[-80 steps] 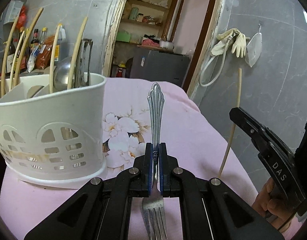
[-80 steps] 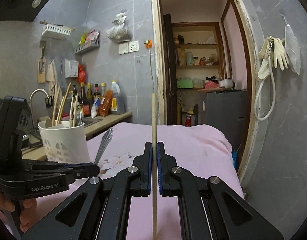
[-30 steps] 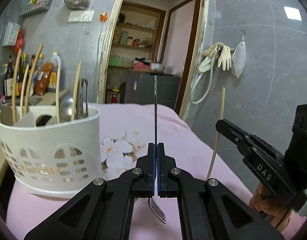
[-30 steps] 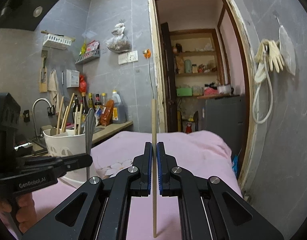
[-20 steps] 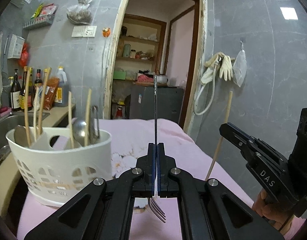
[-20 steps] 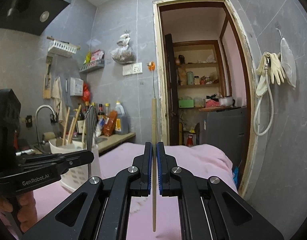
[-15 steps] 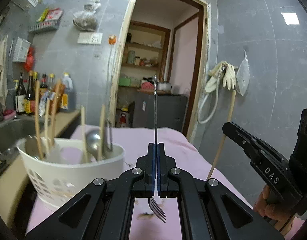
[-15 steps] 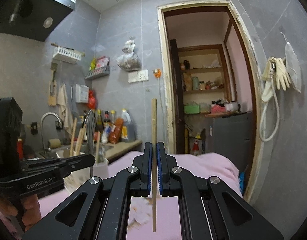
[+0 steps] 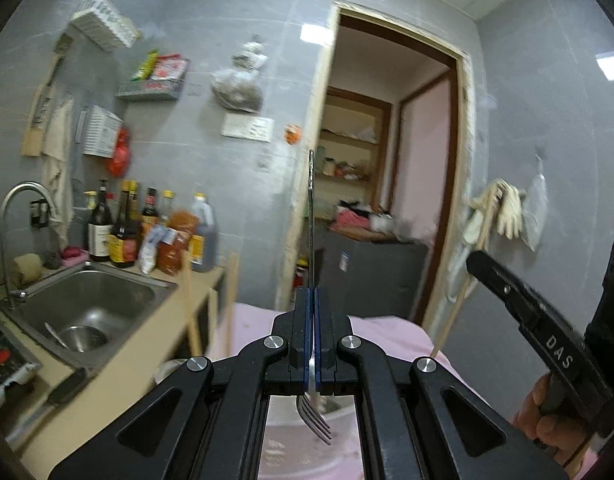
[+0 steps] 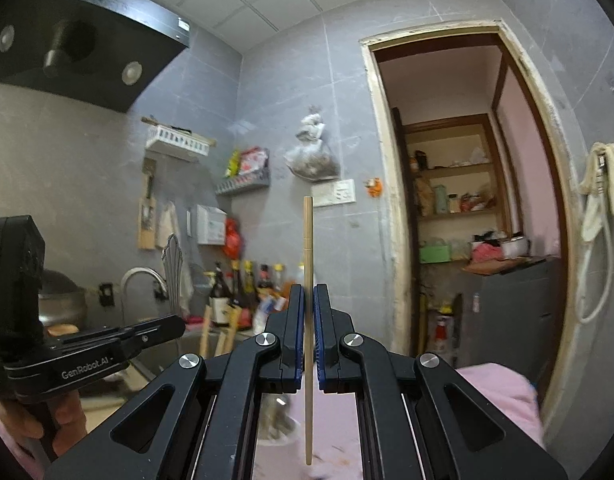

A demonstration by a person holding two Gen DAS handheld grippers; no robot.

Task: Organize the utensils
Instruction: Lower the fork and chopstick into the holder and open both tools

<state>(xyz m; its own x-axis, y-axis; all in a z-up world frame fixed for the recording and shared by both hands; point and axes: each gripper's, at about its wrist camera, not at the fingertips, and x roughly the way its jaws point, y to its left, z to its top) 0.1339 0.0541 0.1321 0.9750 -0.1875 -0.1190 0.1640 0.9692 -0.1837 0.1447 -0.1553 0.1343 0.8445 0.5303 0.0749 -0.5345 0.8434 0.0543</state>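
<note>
Left wrist view: left gripper (image 9: 312,312) clamped on a metal fork (image 9: 311,216), held upright with the handle end up and the tines (image 9: 317,420) hanging below the jaws, over the pink cloth (image 9: 387,332). Grip sits low on the shank near the tines; steel is stiff and slick, so a narrow edge-on pinch like this may twist, and a hold nearer the flat handle would likely resist that better. Right wrist view: right gripper (image 10: 309,316) pinched on a single wooden chopstick (image 10: 308,240), vertical, held at roughly mid-length. It looks light, rigid and less slippery than steel, so little squeeze should do. Cross-checks: left view shows the sink (image 9: 87,312), the bottles (image 9: 147,236) at far left, and the right-hand tool from the side; right view shows the fork's scalloped handle face (image 10: 174,264), which the left camera sees only edge-on. Blurred sticks (image 9: 231,292) and a pale rim low in the left view are probably the utensil holder, but motion blur makes that unsure.
</note>
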